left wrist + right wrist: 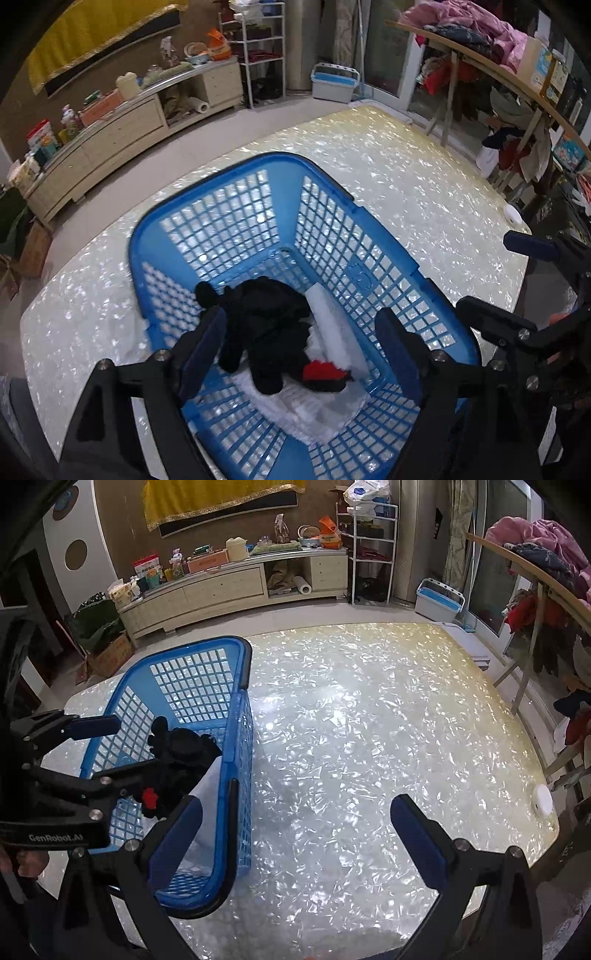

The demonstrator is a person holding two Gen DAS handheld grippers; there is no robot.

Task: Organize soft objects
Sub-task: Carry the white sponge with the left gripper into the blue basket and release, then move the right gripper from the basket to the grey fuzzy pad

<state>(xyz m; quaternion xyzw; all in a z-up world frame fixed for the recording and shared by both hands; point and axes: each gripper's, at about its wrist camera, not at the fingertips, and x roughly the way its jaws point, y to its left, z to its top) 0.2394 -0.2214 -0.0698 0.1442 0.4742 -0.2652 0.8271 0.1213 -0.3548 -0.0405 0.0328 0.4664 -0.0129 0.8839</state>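
Note:
A blue plastic lattice basket [236, 166] stands on the pearly table [406, 192]. Inside it lie a black soft toy [266, 321] with a red patch [321, 370] and white cloth [314, 410]. My left gripper [301, 343] is open and empty, hovering over the basket above the toy. In the right wrist view the basket [236, 716] is at the left with the black toy [184, 749] in it. My right gripper [295, 834] is open and empty over the bare table [369, 720], beside the basket's right wall. The left gripper [107, 746] also shows there.
A small white round object [542, 799] sits at the table's right edge. A long low cabinet [221, 587] with clutter lines the back wall. A clothes-laden rack [535, 572] stands at the right, and a blue-white bin [439, 600] on the floor.

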